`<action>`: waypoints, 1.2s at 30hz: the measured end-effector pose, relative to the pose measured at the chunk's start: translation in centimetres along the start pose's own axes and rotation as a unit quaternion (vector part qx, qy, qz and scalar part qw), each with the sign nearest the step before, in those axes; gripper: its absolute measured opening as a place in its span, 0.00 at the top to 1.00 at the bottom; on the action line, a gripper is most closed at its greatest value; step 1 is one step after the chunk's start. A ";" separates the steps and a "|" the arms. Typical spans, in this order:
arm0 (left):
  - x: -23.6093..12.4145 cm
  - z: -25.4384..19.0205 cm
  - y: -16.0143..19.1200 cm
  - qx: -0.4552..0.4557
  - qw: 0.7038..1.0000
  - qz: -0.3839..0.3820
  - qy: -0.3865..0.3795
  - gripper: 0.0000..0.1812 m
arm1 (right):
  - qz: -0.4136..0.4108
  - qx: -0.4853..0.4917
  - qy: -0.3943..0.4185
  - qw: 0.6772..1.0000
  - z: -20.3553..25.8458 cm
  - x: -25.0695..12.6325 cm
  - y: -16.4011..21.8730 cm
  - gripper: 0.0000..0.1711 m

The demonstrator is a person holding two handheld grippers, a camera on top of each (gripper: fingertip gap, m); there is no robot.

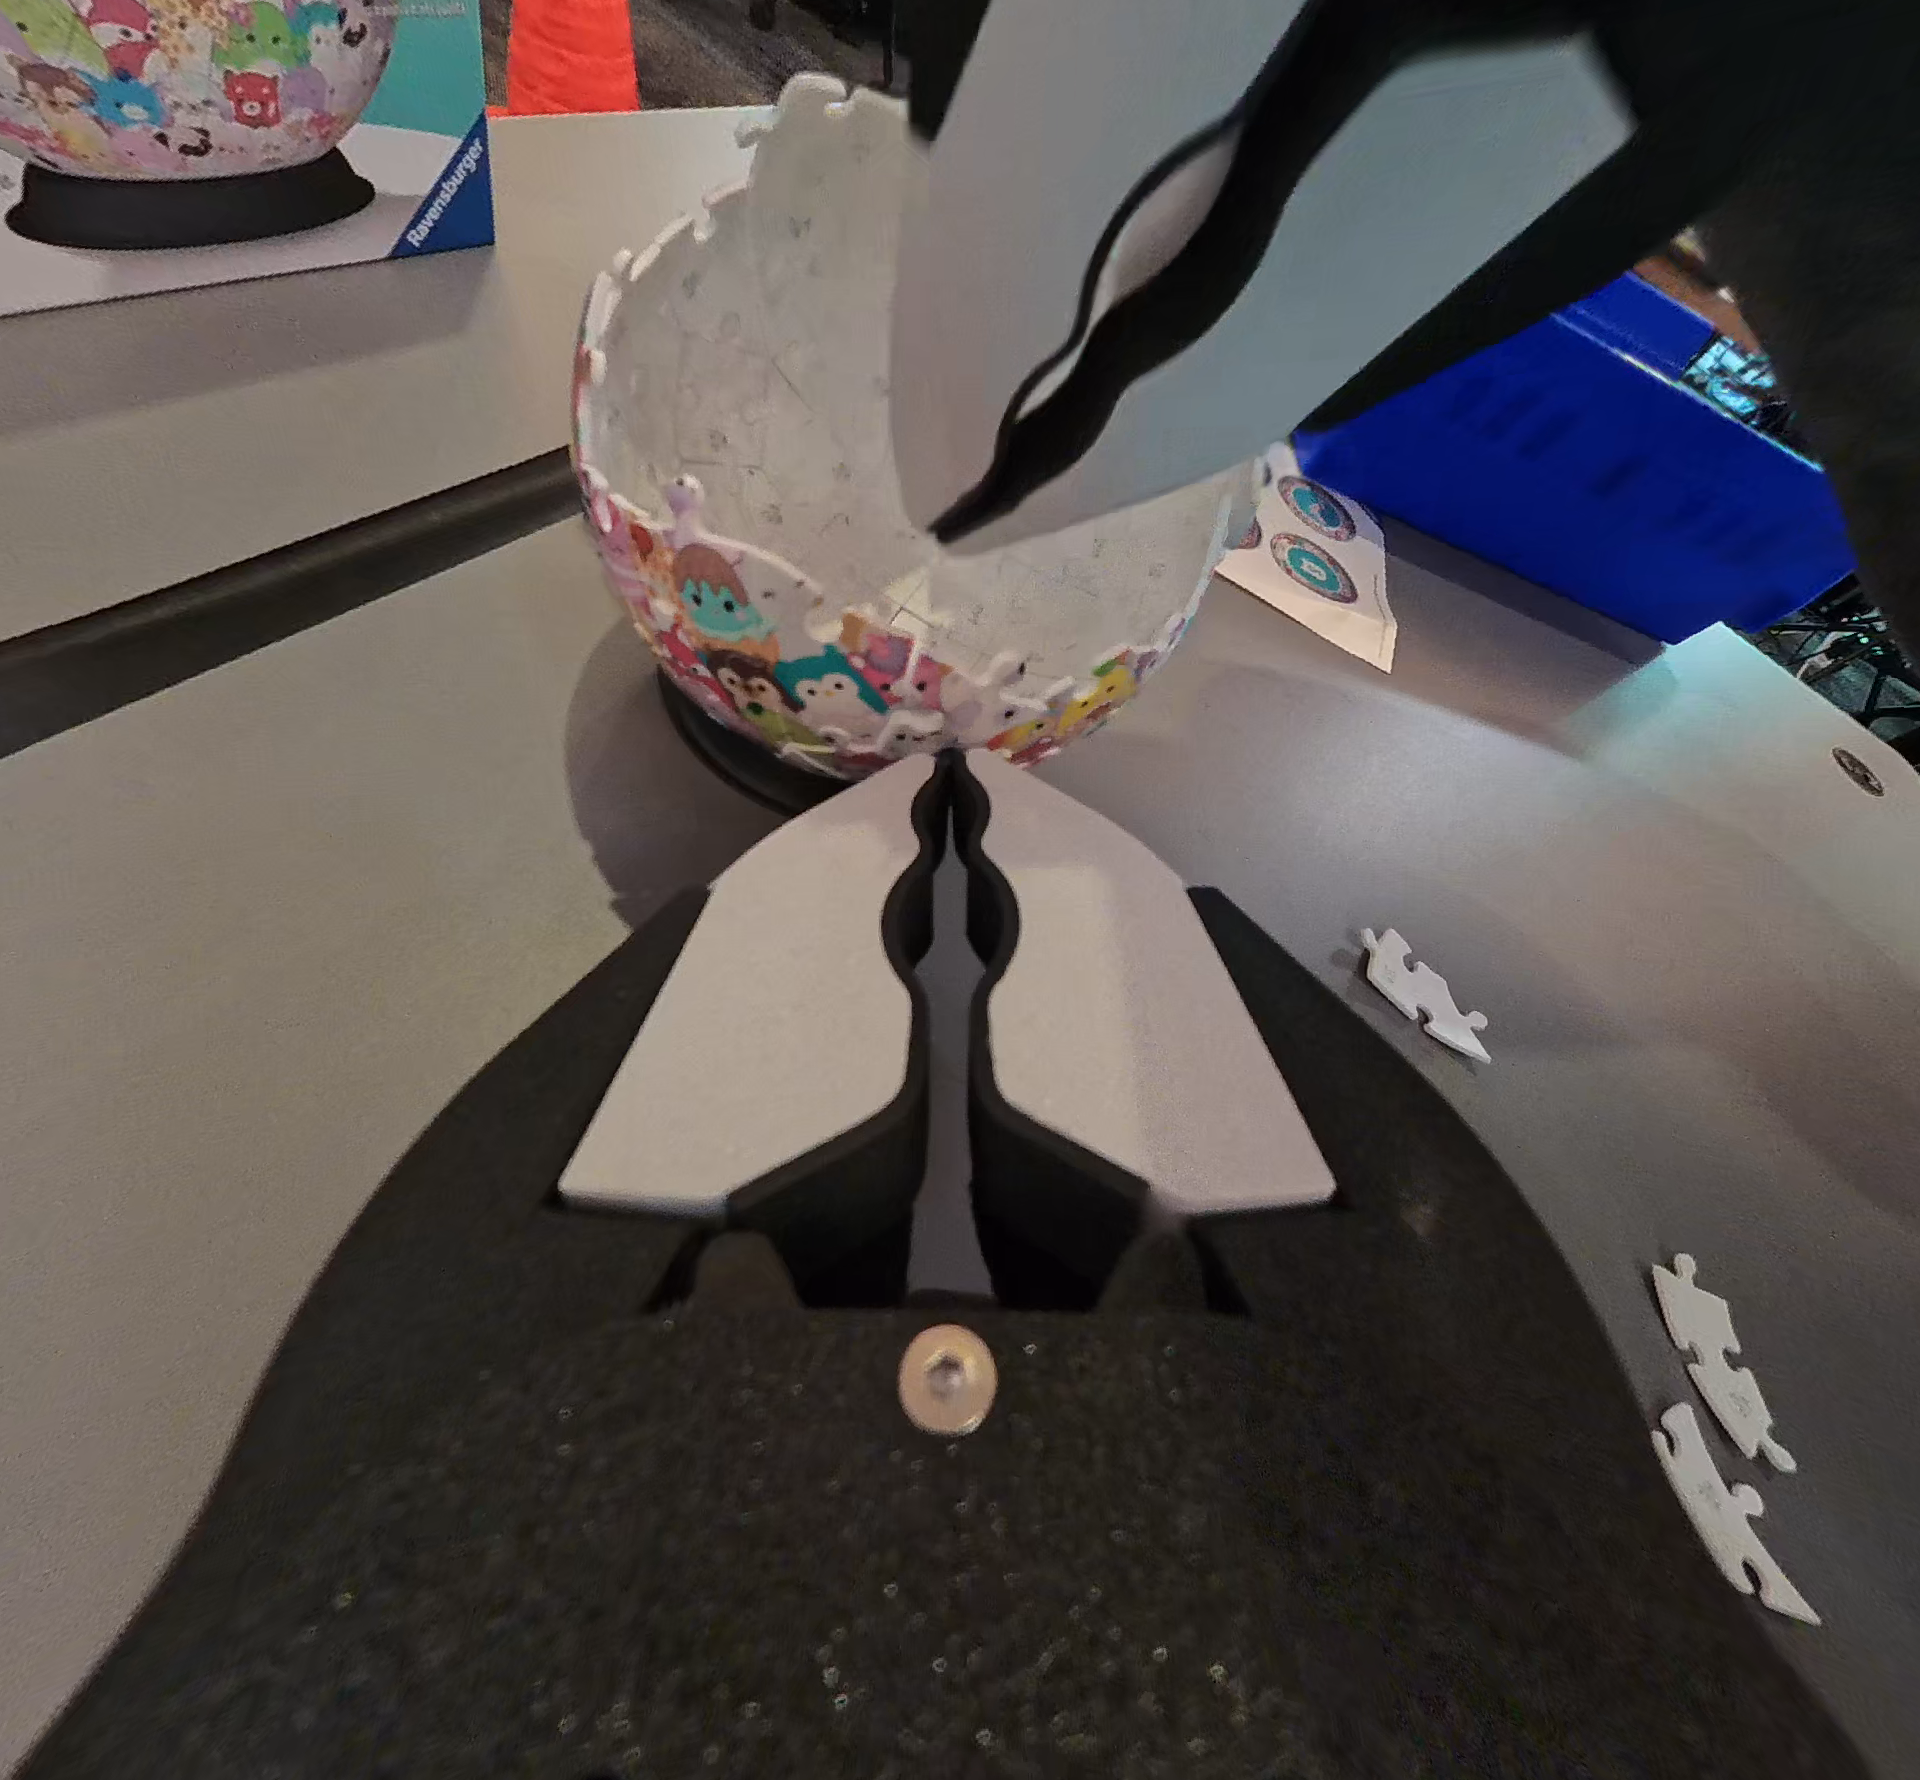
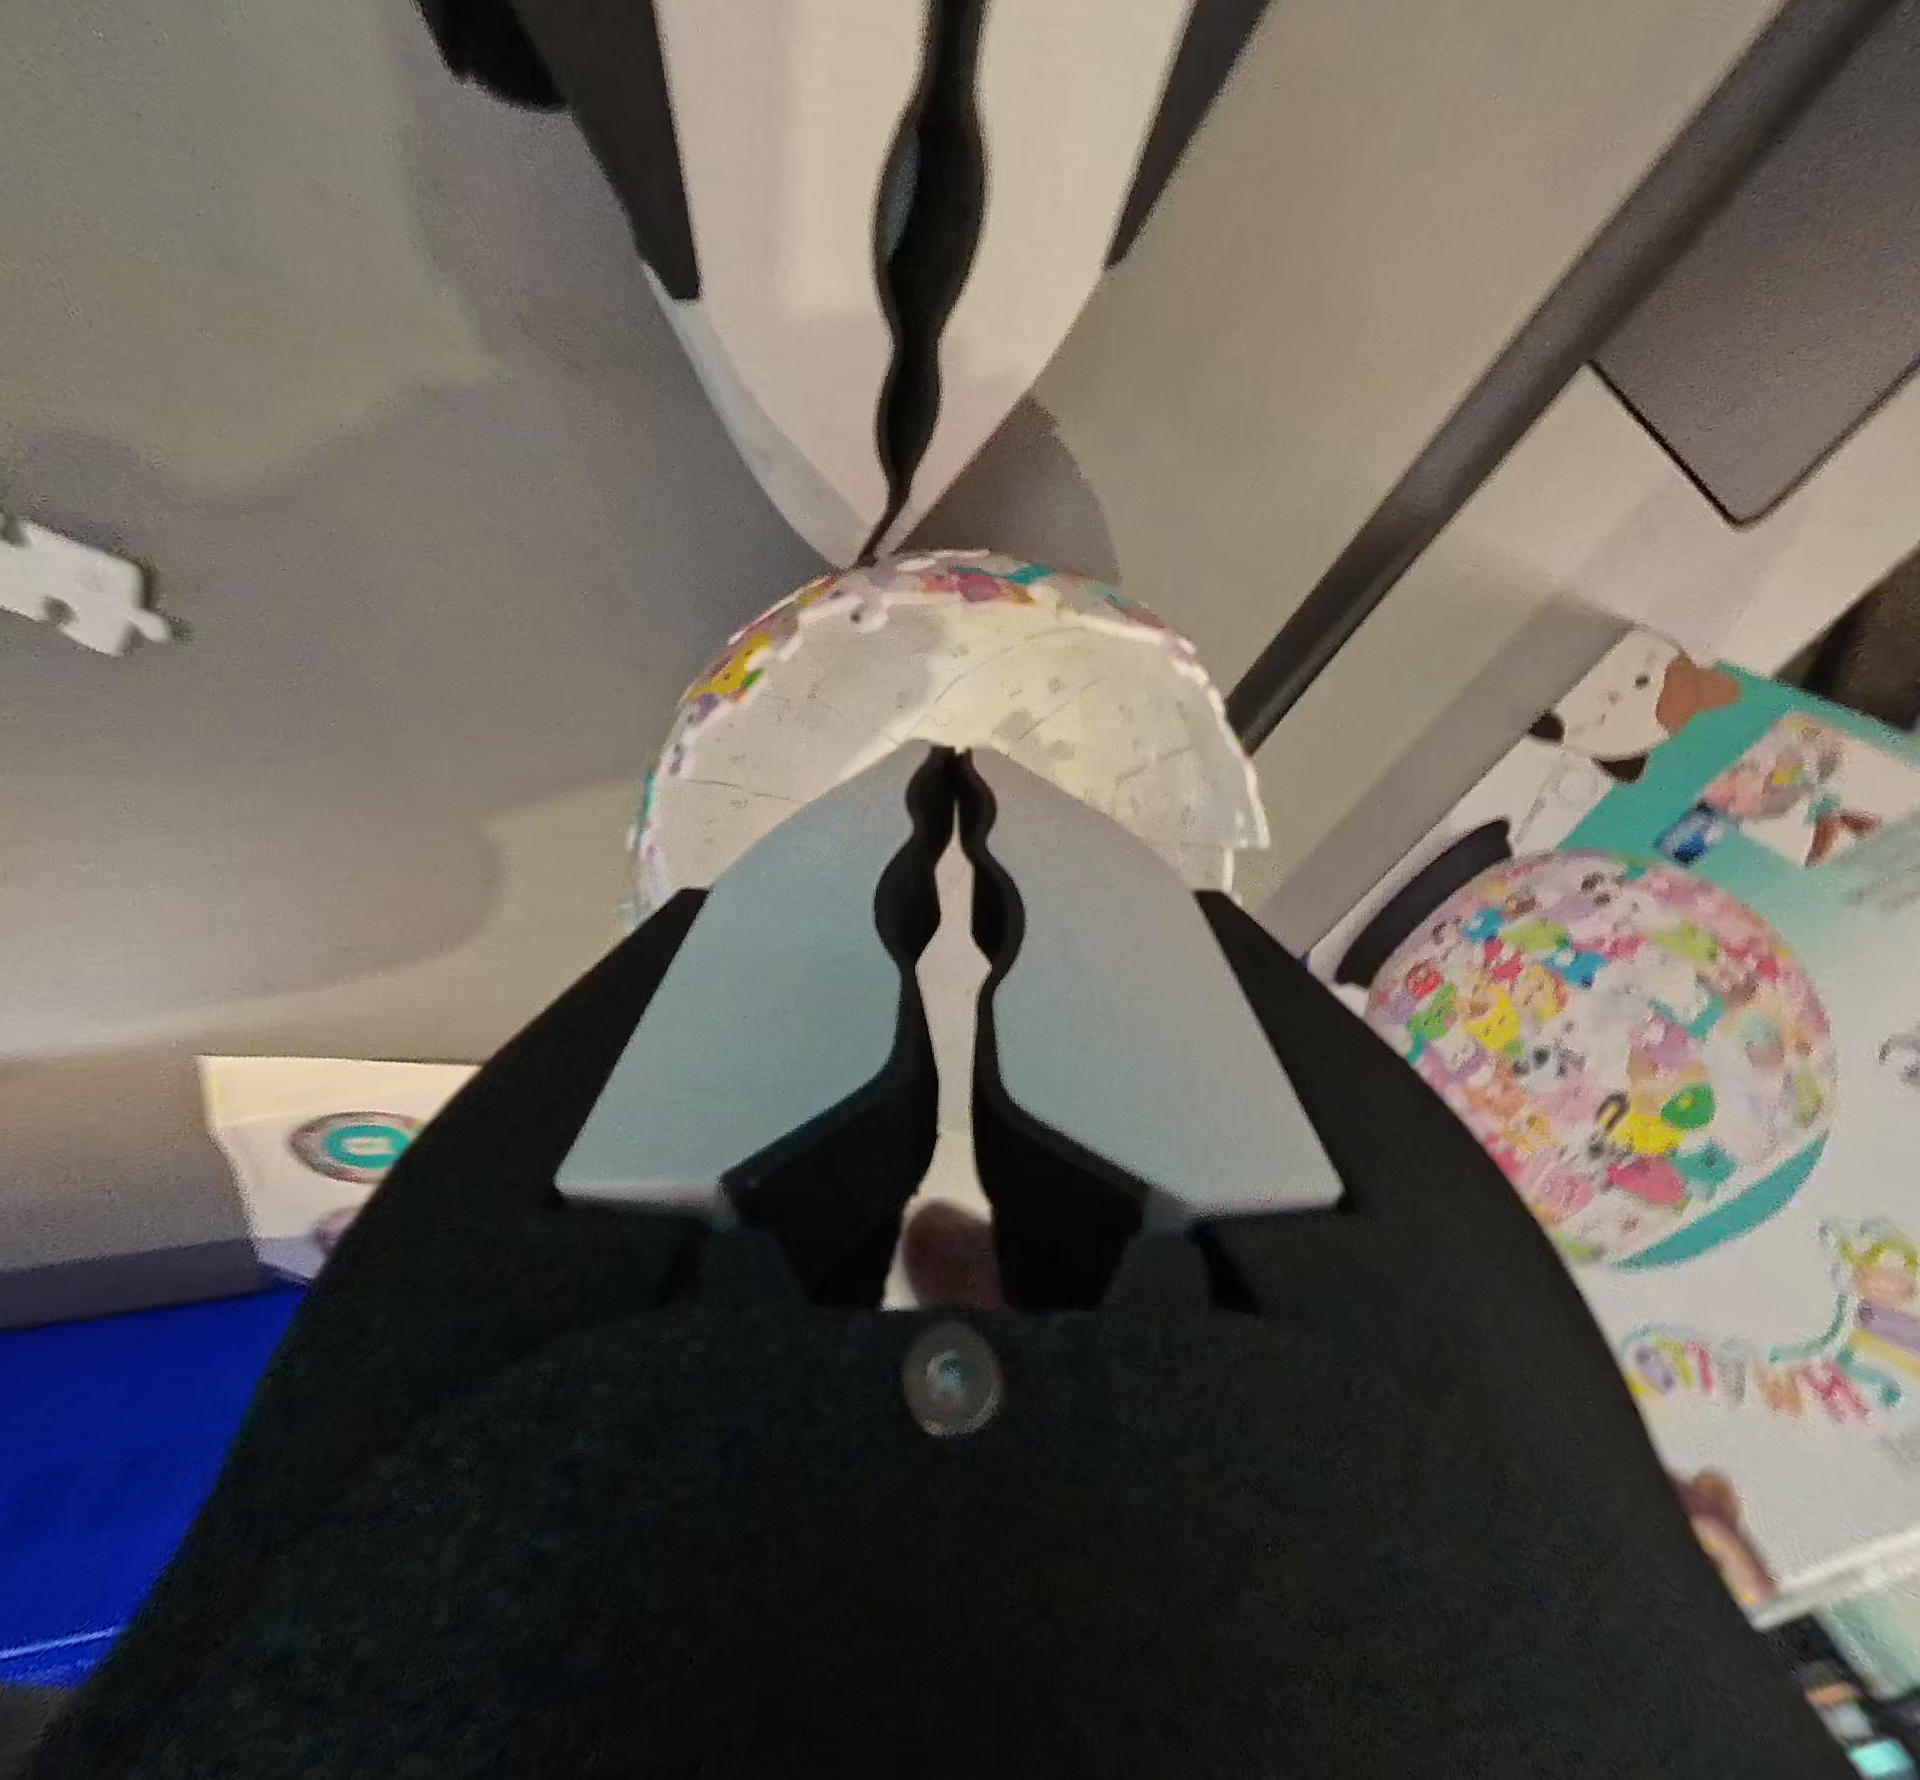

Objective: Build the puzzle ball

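On the counter (image 1: 312, 899), the half-built ball (image 1: 790, 525) sits on its stand (image 1: 717, 754), the left gripper (image 1: 948, 766) clenched empty against its outside and the right gripper (image 2: 951, 762) clenched inside, so a hard push could pop joints or tip it.

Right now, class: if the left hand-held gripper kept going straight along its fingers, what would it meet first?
The left hand-held gripper, jaws closed, points at the puzzle ball's colourful lower outer shell, just above its black stand. It would probably meet that shell first; the tips look almost touching, though depth is unclear.
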State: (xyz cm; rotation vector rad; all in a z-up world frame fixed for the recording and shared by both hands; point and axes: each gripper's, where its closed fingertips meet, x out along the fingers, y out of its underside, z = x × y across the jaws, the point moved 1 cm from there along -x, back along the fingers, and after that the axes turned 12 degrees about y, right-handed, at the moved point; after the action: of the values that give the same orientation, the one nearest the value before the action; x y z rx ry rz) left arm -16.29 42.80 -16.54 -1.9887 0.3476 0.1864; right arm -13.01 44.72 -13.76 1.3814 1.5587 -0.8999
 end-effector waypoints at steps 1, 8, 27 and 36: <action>0.0 0.0 0.0 0.000 1.000 0.001 0.001 1.00 | 0.009 0.028 0.005 1.000 -0.1 -0.6 0.0 1.00; 0.1 -0.1 0.1 0.004 1.000 0.005 0.002 1.00 | 0.078 0.283 0.074 0.953 0.5 -3.1 -1.3 0.87; 0.0 -0.2 0.0 -0.013 1.000 -0.003 0.020 1.00 | 0.111 0.401 0.035 0.909 0.7 0.4 -2.4 0.88; 0.1 -0.3 0.1 -0.010 1.000 0.002 0.020 1.00 | 0.098 0.414 0.023 0.905 0.7 0.5 -2.6 0.96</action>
State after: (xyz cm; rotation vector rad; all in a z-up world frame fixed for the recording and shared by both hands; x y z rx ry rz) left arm -16.22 42.50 -16.59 -2.0137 0.3781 0.1531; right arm -15.47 43.94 -14.57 2.1078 1.0480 -1.4980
